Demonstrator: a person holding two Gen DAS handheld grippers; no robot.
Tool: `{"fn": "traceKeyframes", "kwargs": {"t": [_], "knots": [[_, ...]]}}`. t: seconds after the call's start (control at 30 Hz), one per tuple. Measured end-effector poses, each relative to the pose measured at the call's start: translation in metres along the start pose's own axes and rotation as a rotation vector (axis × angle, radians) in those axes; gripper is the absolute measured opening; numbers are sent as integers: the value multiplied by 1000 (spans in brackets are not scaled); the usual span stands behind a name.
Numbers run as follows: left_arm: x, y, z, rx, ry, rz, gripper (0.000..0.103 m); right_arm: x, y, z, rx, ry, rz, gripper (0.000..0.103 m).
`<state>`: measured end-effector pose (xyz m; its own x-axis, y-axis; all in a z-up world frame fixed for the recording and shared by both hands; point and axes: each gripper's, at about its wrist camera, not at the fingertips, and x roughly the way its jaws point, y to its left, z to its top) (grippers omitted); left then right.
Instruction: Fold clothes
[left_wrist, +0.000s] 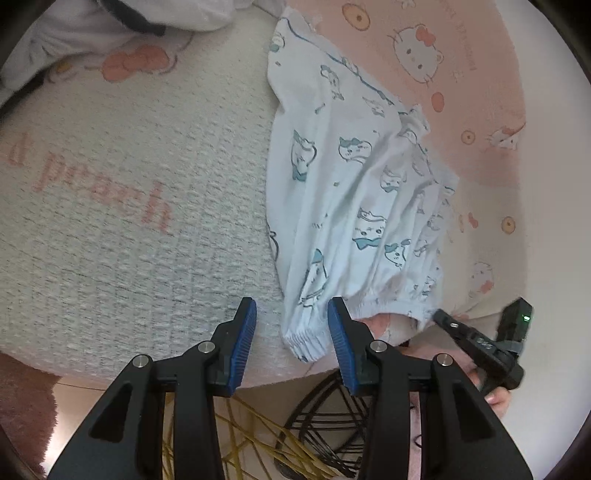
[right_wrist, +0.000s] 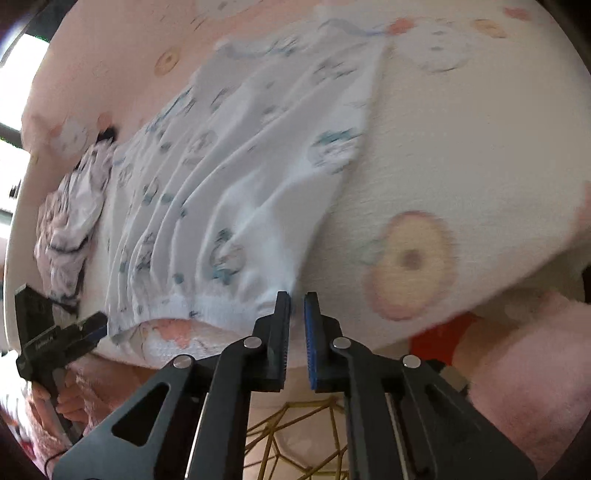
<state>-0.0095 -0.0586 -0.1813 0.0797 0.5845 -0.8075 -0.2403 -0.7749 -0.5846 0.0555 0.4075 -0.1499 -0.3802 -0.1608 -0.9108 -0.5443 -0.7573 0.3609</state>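
Observation:
A white garment (left_wrist: 351, 192) with a blue cartoon print and an elastic hem lies spread on a pink and white cartoon blanket (left_wrist: 129, 221). My left gripper (left_wrist: 291, 310) stands open at the blanket's near edge. One gathered corner of the hem (left_wrist: 306, 339) lies between its blue pads (left_wrist: 243, 343), and they do not press it. In the right wrist view the garment (right_wrist: 229, 177) is pulled into pleats that run toward my right gripper (right_wrist: 297, 295), which is shut on the hem's other corner. The left gripper (right_wrist: 92, 326) shows there at the left, in a hand (right_wrist: 62, 398).
A crumpled patterned cloth (right_wrist: 70, 221) lies left of the garment. White clothing (left_wrist: 92, 26) is heaped at the blanket's far side. Below the near edge stand a yellow and a black wire frame (left_wrist: 258, 435). A fluffy pink cloth (right_wrist: 535, 369) and an orange object (right_wrist: 443, 339) sit at the right.

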Motion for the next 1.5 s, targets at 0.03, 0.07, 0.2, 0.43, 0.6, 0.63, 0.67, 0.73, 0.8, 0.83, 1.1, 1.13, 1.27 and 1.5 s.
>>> {"fn": "traceKeyframes", "kwargs": {"t": [0.03, 0.07, 0.2, 0.43, 0.6, 0.63, 0.67, 0.73, 0.8, 0.83, 1.1, 1.13, 1.27, 1.5], "knots": [[-1, -1, 0, 4, -3, 9, 42, -7, -6, 0, 11, -15, -14, 6], [0, -1, 0, 8, 4, 13, 42, -13, -12, 0, 23, -30, -27, 6], [5, -7, -4, 33, 15, 33, 42, -15, -16, 1, 59, -11, 94, 25], [6, -9, -5, 46, 13, 42, 42, 17, 24, -3, -108, 59, 40, 48], [3, -4, -4, 16, 15, 2, 42, 13, 42, -6, -172, -12, -62, 6], [2, -3, -4, 9, 17, -9, 42, 6, 38, -7, -156, -27, -59, 5], [5, -5, -4, 20, 23, -7, 42, -1, 33, -7, -137, -43, -52, 5], [10, -8, -3, 41, 35, -1, 42, -11, 26, -7, -120, -63, -46, 5], [16, -18, -1, 93, 39, 13, 37, -14, 20, -6, -107, -69, -52, 5], [20, -27, 0, 134, 36, 24, 10, -11, 17, -5, -93, -53, -24, 5], [-27, -54, -7, 332, -144, 265, 8, 24, 44, -7, -96, 8, 50, 53], [-32, -57, -9, 355, -160, 283, 8, 25, 50, -8, -121, 10, 66, 21], [-26, -54, -15, 367, -101, 296, 8, 22, 77, -20, -220, 26, 71, 5], [-3, -42, -5, 275, 40, 280, 20, 18, 61, -32, -238, 72, -123, 3]]}}
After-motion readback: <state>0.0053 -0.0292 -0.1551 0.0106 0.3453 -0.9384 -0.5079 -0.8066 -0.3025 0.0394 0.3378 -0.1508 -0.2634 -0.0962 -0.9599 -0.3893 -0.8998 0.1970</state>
